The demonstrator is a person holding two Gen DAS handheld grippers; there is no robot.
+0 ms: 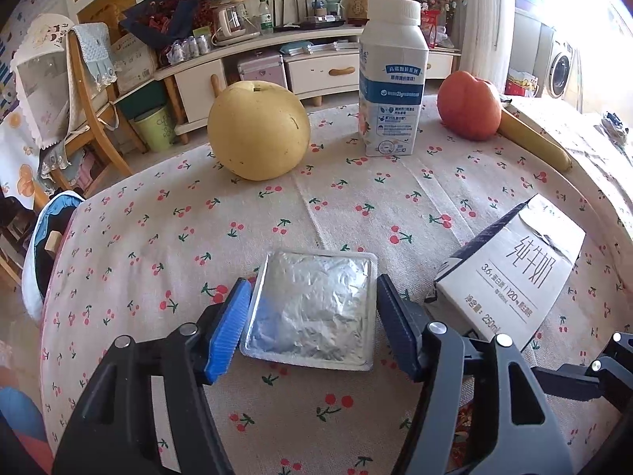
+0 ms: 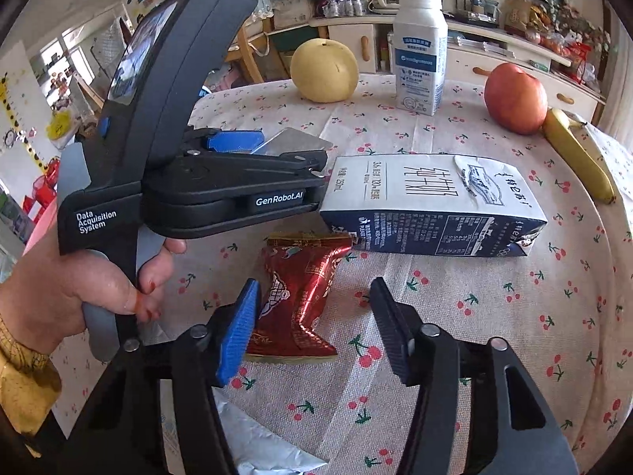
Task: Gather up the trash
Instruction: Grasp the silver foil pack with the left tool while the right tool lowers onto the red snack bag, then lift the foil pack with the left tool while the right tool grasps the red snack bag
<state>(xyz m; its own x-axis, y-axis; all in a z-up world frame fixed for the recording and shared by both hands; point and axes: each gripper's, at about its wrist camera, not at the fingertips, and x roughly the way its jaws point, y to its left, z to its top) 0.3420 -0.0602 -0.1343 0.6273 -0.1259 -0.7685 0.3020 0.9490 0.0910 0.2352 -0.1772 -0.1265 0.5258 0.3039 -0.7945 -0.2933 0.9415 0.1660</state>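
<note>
Left gripper [image 1: 312, 316] straddles the foil packet [image 1: 312, 308] on the cherry tablecloth [image 1: 158, 237], blue pad touching one edge; right gripper [image 2: 312, 328] gapes around the red wrapper [image 2: 300, 297], beside the toppled milk carton [image 2: 427, 202]

Pear [image 1: 258, 130], bottle [image 1: 391, 79], apple [image 1: 469, 105] stand in a row — foil pack [image 1: 312, 308] before them, carton [image 1: 510, 273] at its right.

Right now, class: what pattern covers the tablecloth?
Small red cherries on a pale tablecloth; left wrist view shows it best.
</note>
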